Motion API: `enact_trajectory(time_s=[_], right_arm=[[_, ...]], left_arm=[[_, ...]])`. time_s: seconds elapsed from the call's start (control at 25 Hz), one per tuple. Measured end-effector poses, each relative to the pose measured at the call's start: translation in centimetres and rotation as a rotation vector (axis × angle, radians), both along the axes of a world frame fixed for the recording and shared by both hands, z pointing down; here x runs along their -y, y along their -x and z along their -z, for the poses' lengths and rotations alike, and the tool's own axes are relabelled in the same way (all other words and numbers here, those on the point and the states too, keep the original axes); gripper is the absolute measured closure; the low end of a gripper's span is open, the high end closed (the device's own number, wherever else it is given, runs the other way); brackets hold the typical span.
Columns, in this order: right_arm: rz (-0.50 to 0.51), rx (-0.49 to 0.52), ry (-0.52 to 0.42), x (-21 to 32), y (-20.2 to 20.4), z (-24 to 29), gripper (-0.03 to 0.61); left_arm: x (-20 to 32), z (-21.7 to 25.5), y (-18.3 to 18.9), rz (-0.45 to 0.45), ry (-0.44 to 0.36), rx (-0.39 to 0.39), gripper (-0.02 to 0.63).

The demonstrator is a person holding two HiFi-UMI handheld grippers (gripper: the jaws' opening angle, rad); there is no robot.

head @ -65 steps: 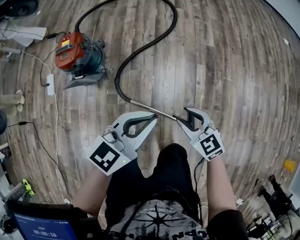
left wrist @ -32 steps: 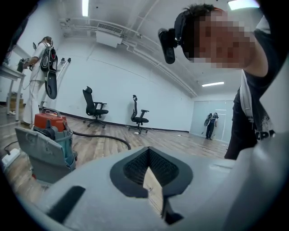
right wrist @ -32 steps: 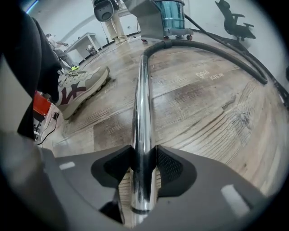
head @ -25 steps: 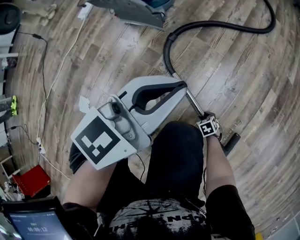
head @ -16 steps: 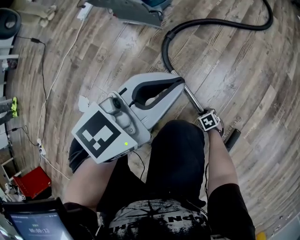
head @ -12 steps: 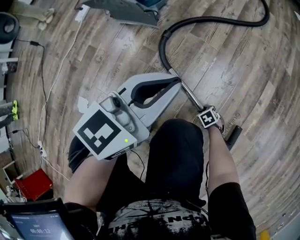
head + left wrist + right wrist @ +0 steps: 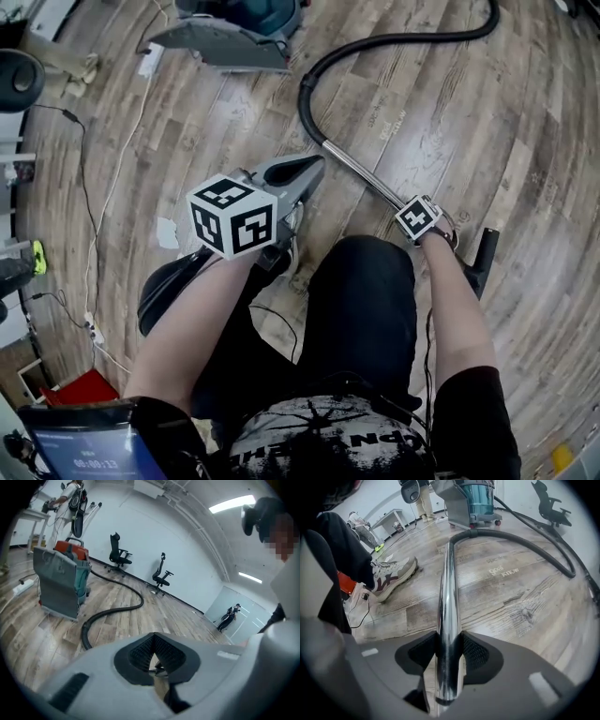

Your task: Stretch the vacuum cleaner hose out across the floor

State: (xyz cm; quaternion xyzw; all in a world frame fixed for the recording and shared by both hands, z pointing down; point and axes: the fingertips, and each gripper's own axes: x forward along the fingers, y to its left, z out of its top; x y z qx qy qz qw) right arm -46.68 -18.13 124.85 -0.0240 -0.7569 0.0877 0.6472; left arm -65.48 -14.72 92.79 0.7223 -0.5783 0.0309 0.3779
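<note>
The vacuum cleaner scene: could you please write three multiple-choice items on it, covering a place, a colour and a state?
1. In the head view, where does the vacuum cleaner stand? A) top edge B) bottom right C) by the right forearm
2. What colour is the hose? A) white B) black C) red
3. What is the right tool doing? A) open, empty B) clamping the metal tube C) gripping a cable
Answers: 1 A, its grey body sits at the top edge; 2 B, its whole curve is black; 3 B, the tube sits clamped between its jaws.
</note>
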Motion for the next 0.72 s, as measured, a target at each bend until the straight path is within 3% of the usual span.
enact_trajectory(time_s=[0.16,0.28,0.4,0.56,0.72], right_arm=[[0.009,-0.014,-0.017,1.1,-0.3,3.1,0.402],[0.016,-0.010,-0.036,1.7,-0.6,5.6,0.402],[0.014,-0.027,-0.058,2.1,-1.3,7.7,0.402],[0.019,-0.032,-0.065,1.8,-1.2,9.7,0.403],[-0.003,-0.042,-0.061,1.4,-1.8,11.3,0.403]], left_arm=[[2.4,-4.5,-0.4,0.044,0.066,-0.089,0.596],[3.9,-7.9,-1.7,0.062,0.093,-0.140,0.543],[4.1,-13.2,-3.5,0.160,0.162,-0.349,0.486],[2.8,-20.1,-5.7,0.297,0.247,-0.536,0.425],[4.0,-23.6,-9.3,0.394,0.213,-0.805,0.355]])
